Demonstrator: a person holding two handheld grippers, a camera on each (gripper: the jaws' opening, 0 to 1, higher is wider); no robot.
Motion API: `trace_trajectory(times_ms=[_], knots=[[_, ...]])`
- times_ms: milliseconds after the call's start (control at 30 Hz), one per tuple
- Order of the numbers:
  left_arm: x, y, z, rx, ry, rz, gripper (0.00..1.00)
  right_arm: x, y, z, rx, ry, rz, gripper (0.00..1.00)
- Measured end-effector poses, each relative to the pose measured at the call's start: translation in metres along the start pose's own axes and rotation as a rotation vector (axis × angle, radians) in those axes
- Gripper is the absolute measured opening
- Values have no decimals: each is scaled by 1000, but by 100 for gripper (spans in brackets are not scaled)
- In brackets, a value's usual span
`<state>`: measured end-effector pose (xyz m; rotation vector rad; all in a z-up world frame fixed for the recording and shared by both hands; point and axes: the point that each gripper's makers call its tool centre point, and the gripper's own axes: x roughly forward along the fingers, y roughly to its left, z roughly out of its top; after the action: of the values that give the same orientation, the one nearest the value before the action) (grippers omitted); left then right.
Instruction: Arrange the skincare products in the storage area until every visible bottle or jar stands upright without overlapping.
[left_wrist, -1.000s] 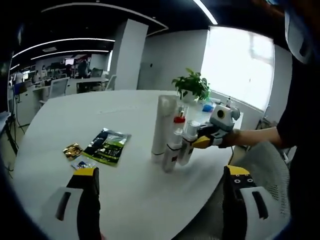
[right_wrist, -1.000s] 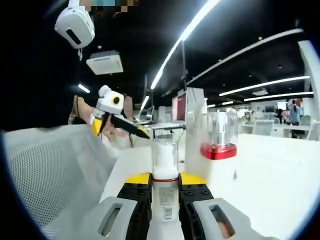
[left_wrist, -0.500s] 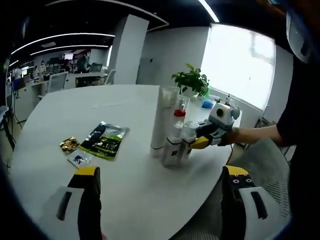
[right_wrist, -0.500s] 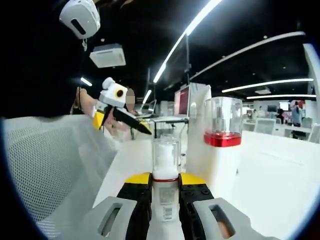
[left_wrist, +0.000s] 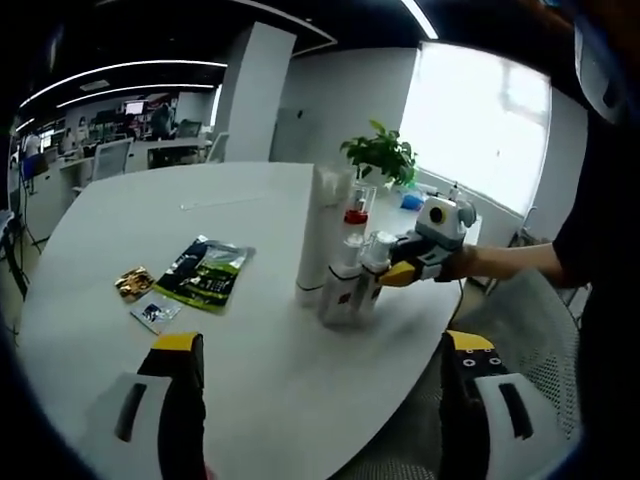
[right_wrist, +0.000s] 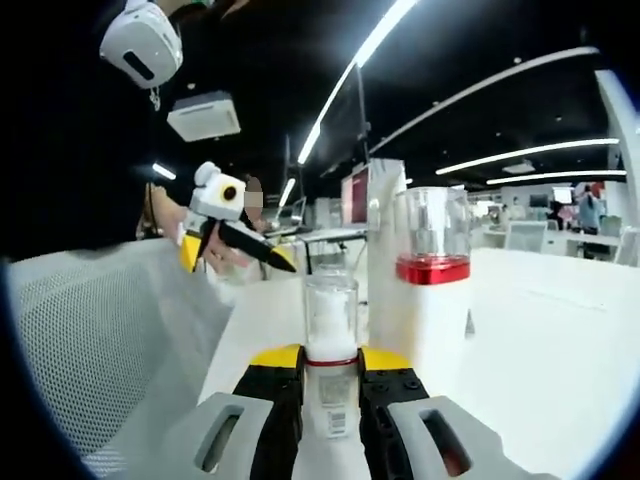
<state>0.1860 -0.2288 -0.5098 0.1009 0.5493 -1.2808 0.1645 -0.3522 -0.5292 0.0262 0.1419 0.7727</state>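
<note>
A wide bare stretch of the white surface (left_wrist: 270, 370) is seen between the left gripper (left_wrist: 318, 350) and the cluster of bottles. The cluster is packed tight: the tall white tube (left_wrist: 318, 240), the red-collared bottle (left_wrist: 347, 262) and the clear-capped bottle (left_wrist: 366, 283) stand close together with little room between them. Approach from the near edge is blocked by the right gripper (left_wrist: 385, 277), clamped on the clear-capped bottle. To the cluster's left lie a green packet (left_wrist: 208, 274) and two small sachets (left_wrist: 140, 297); a potted plant (left_wrist: 380, 165) stands behind.
</note>
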Motion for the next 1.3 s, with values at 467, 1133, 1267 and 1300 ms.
trace_trajectory(times_ms=[467,1133,1267,1300], knots=[[-1,1,0,-10,14,-4,90,2,1,-18,40,77,-24,18],[-6,-4,0,-28,14,-10,89,-6,-3,-64,100,181,-129,12],[-7,-2,0,-32,14,-7,89,-7,-6,-66,101,182,-128,12],[-7,-2,0,-34,13,-7,89,-7,-8,-66,101,183,-128,12]])
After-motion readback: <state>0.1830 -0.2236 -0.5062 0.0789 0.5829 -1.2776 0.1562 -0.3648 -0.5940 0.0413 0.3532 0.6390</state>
